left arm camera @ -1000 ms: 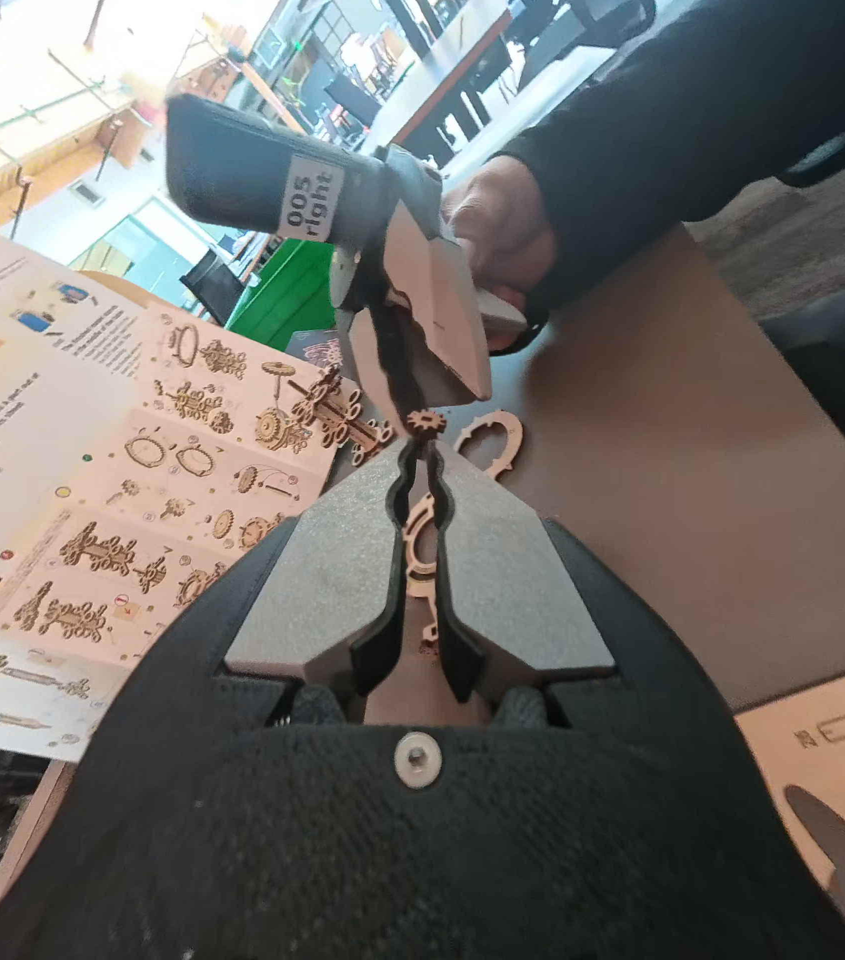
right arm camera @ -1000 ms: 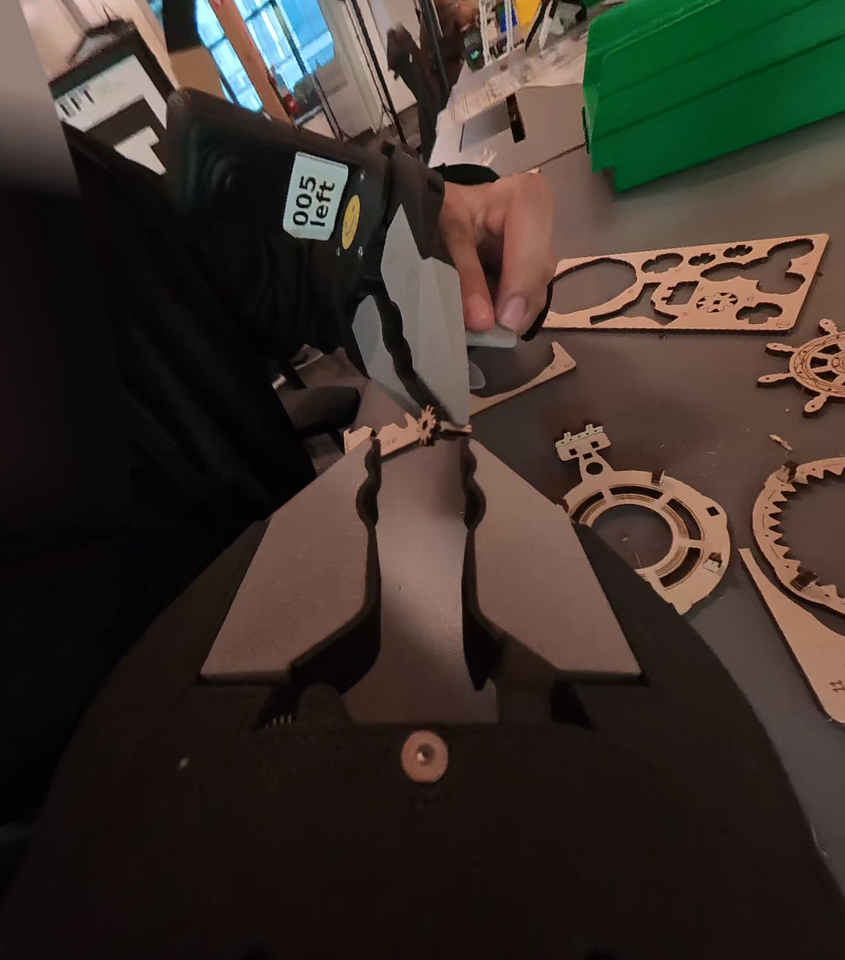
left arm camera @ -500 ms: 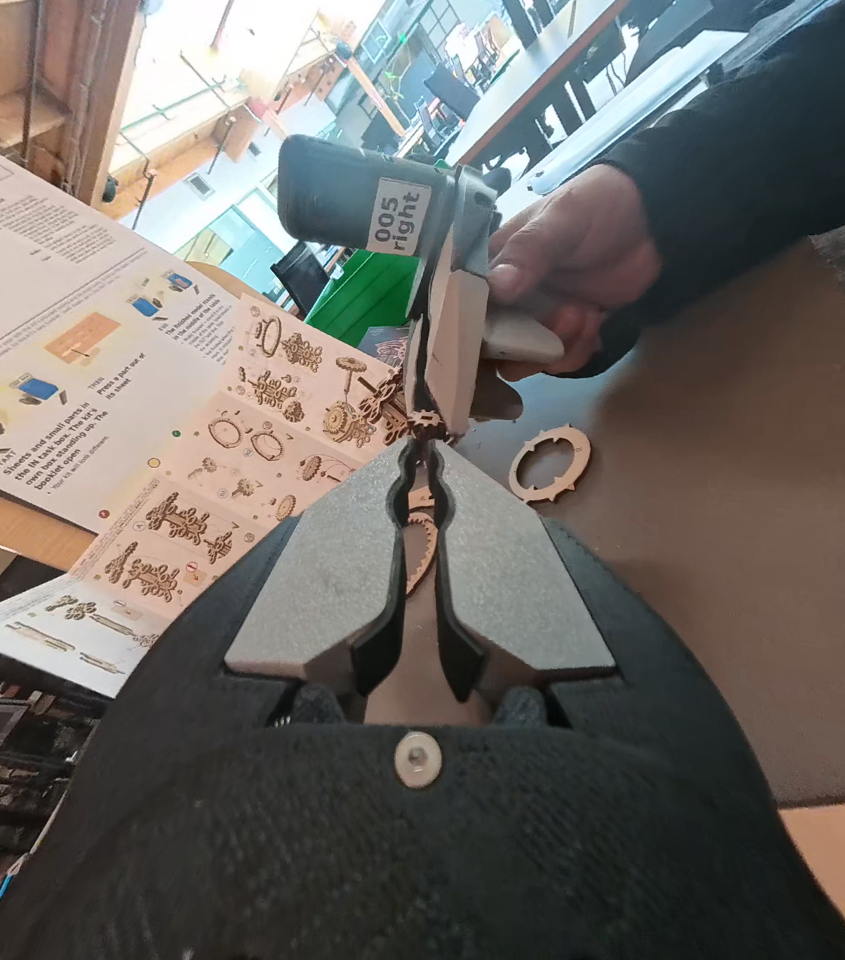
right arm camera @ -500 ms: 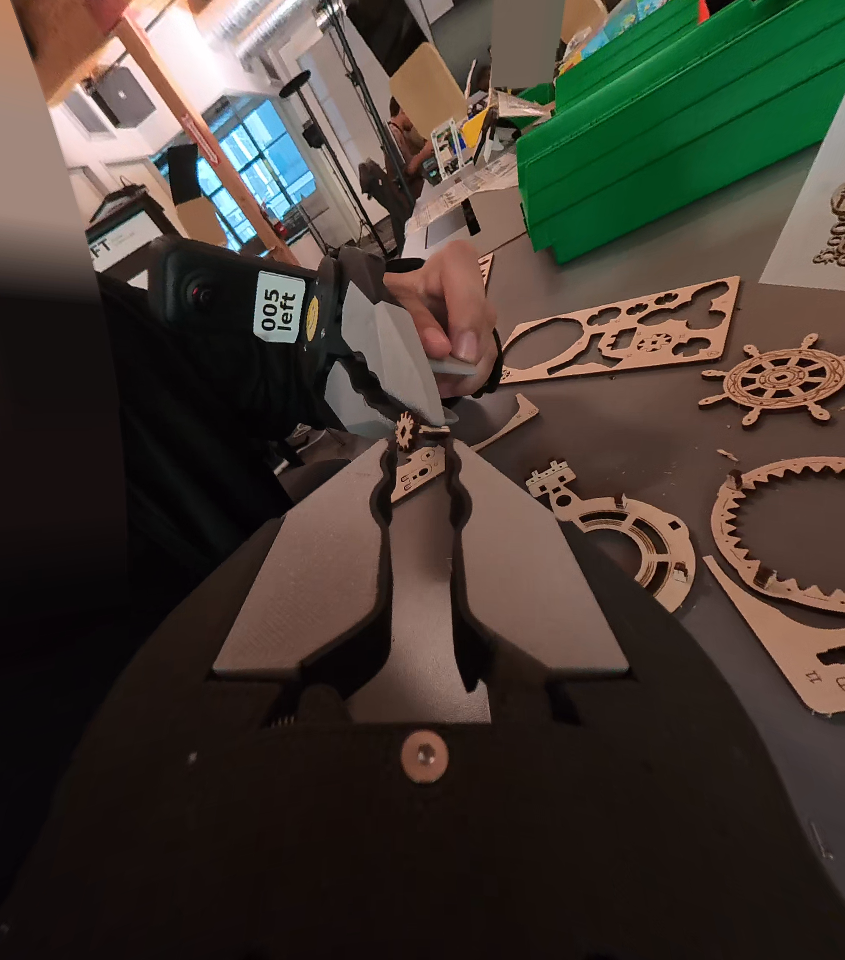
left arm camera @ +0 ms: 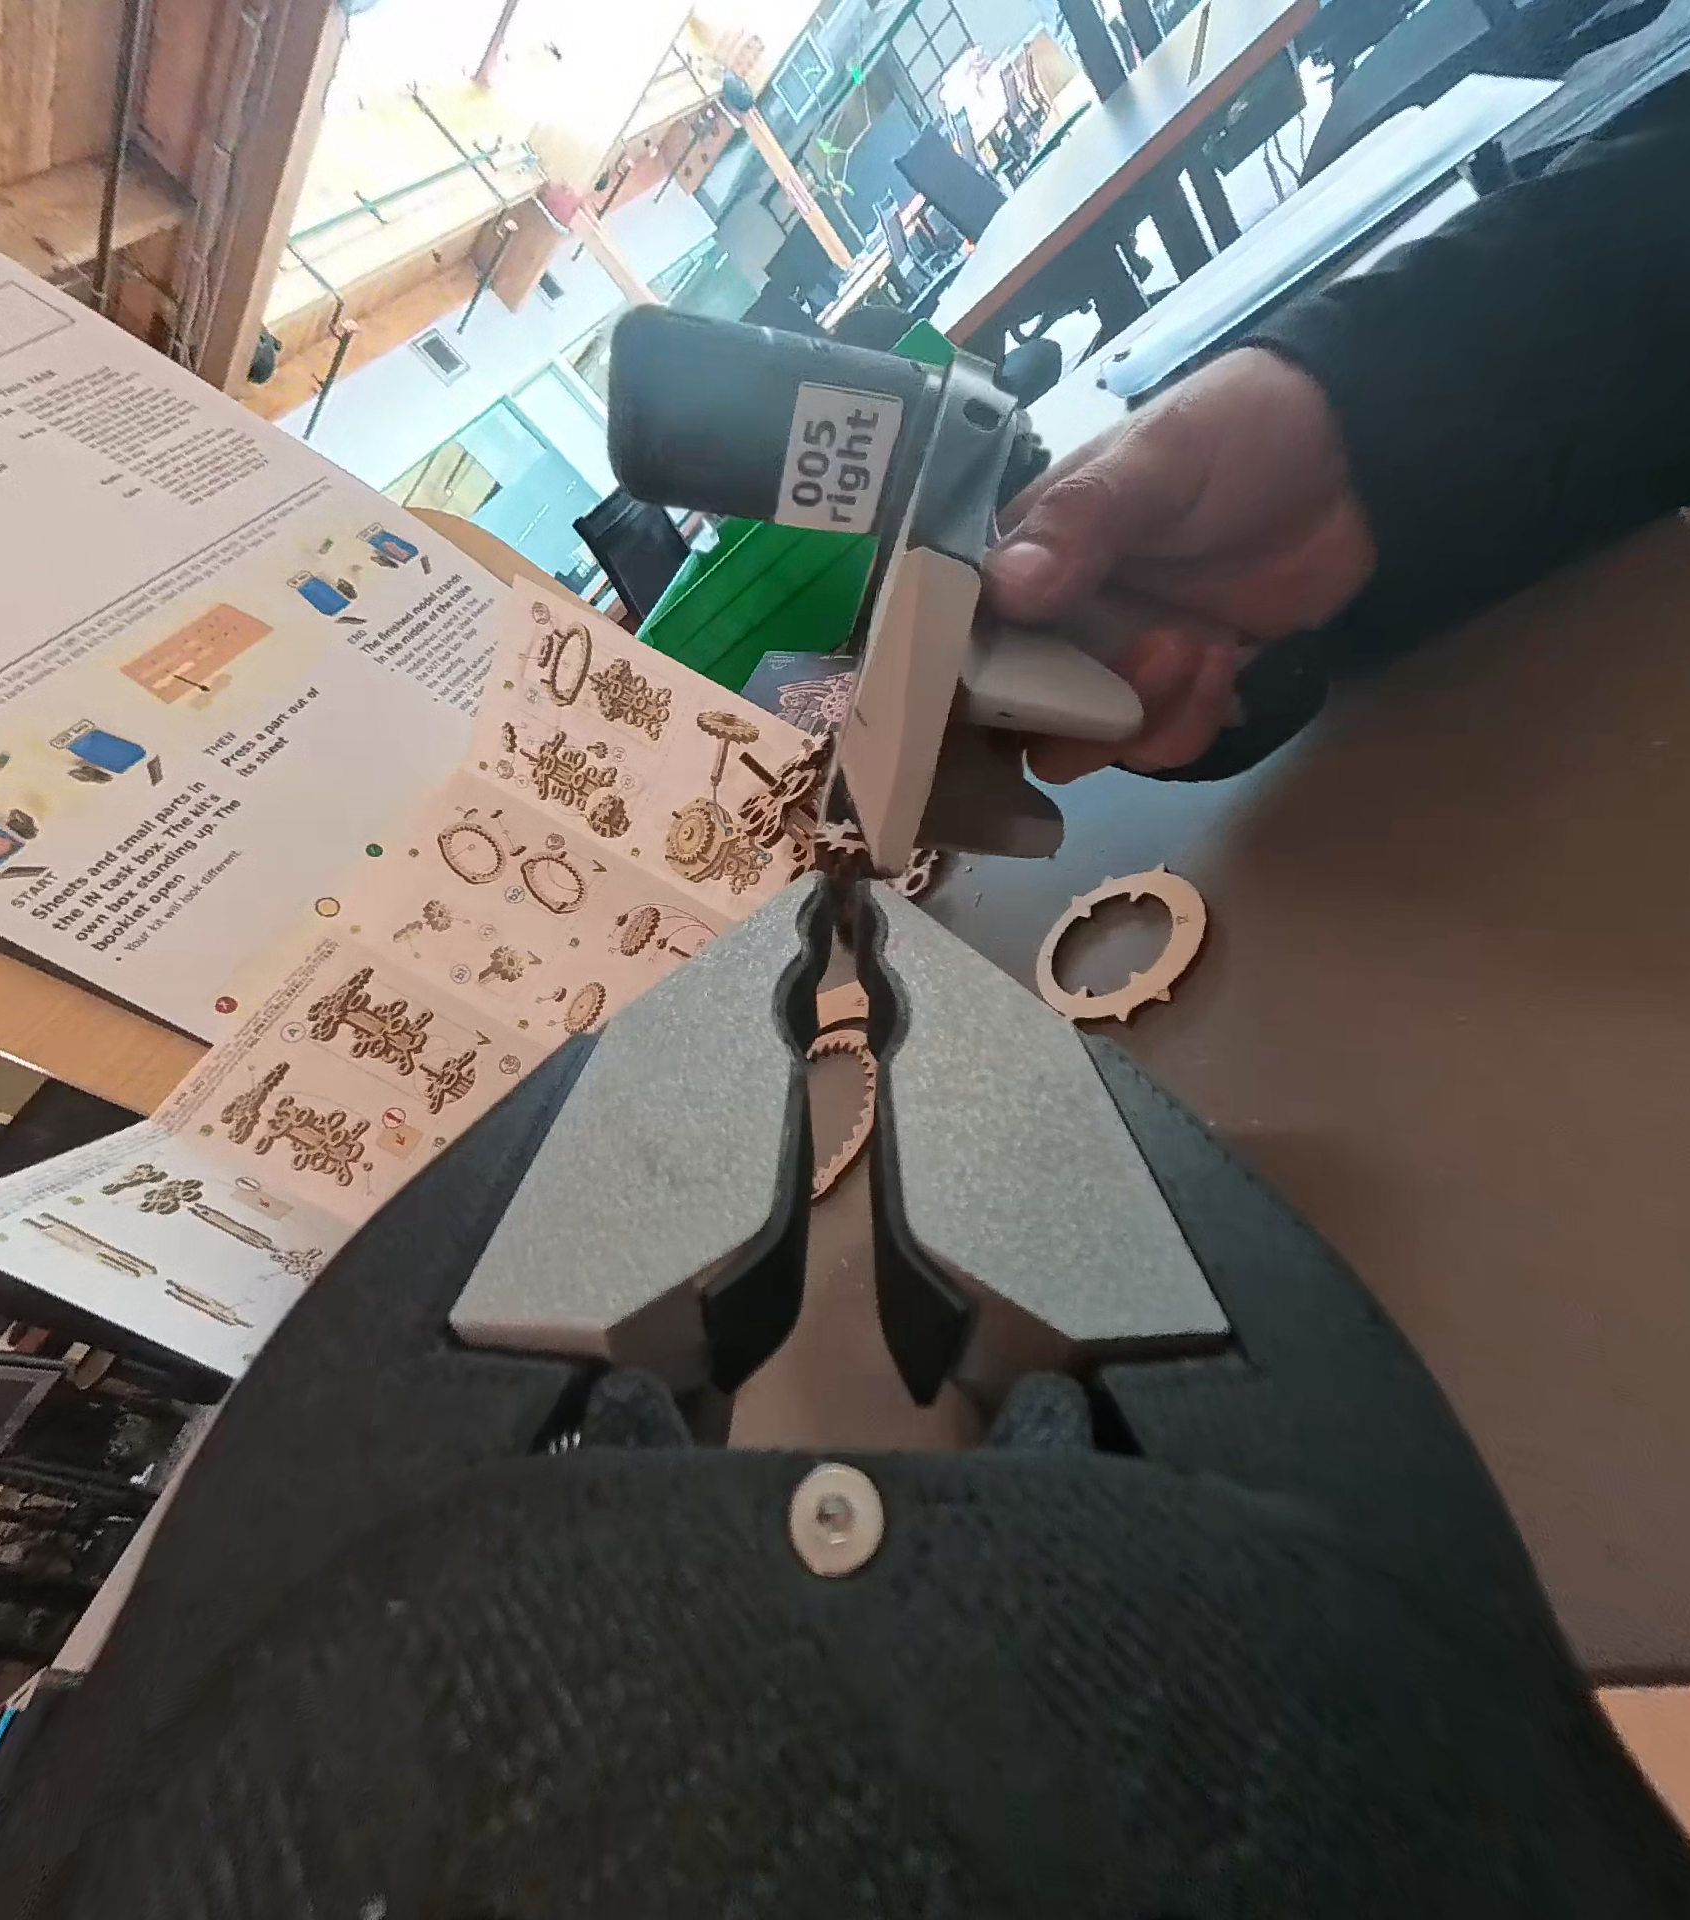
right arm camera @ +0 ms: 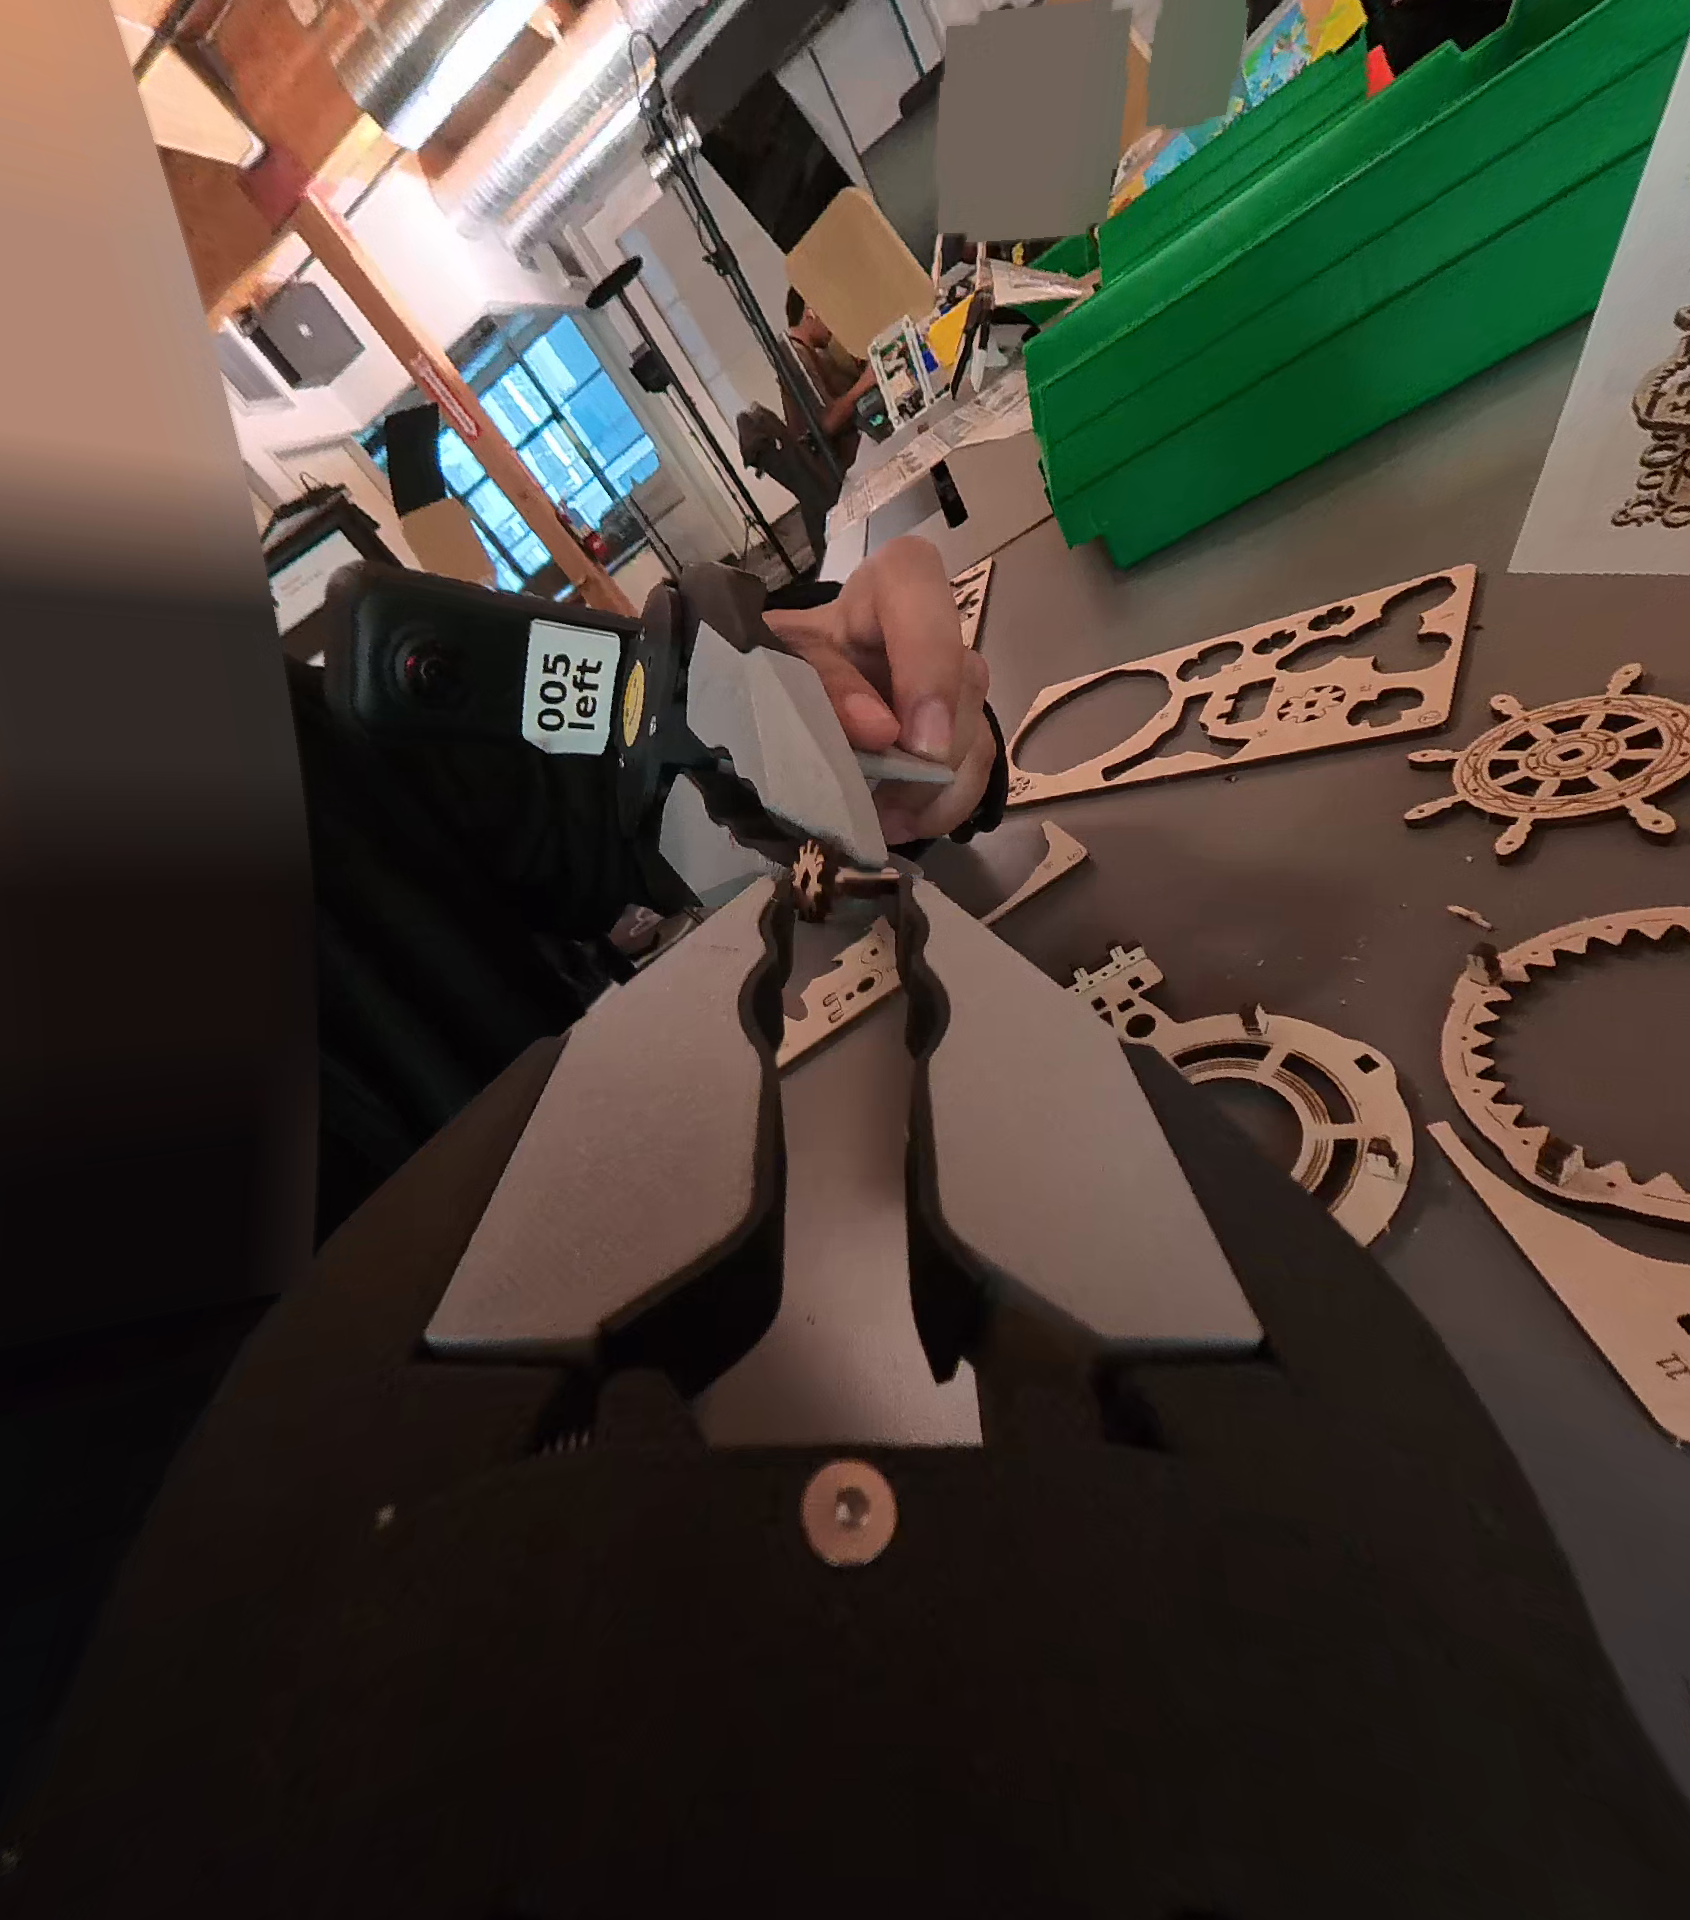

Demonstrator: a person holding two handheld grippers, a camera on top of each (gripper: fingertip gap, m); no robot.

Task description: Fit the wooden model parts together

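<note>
A small wooden gear (right arm camera: 813, 881) sits on a short wooden pin (right arm camera: 872, 883), held in the air above the table. My right gripper (right arm camera: 841, 902) is partly closed, with the gear against one fingertip and the pin's end against the other. My left gripper (left arm camera: 847, 902) is shut on the thin pin just behind the gear (left arm camera: 839, 837). In the right wrist view the left gripper's fingertips (right arm camera: 862, 847) come down onto the pin from above. In the left wrist view the right gripper's fingers (left arm camera: 908, 707) stand edge-on over the gear. A hand holds each gripper.
On the grey table (right arm camera: 1288, 914) lie a ship's wheel (right arm camera: 1589, 758), a toothed ring (right arm camera: 1630, 1070), a round frame part (right arm camera: 1277, 1101), punched-out sheets (right arm camera: 1236, 696) and a small ring (left arm camera: 1121, 951). Instruction sheets (left arm camera: 197, 727) lie left; green bins (right arm camera: 1340, 312) stand behind. Both grippers' tips are close together, under 4 cm apart.
Both grippers stay joined at the gear and pin. They have risen and tilted together, and the right gripper has turned edge-on in the left wrist view.
</note>
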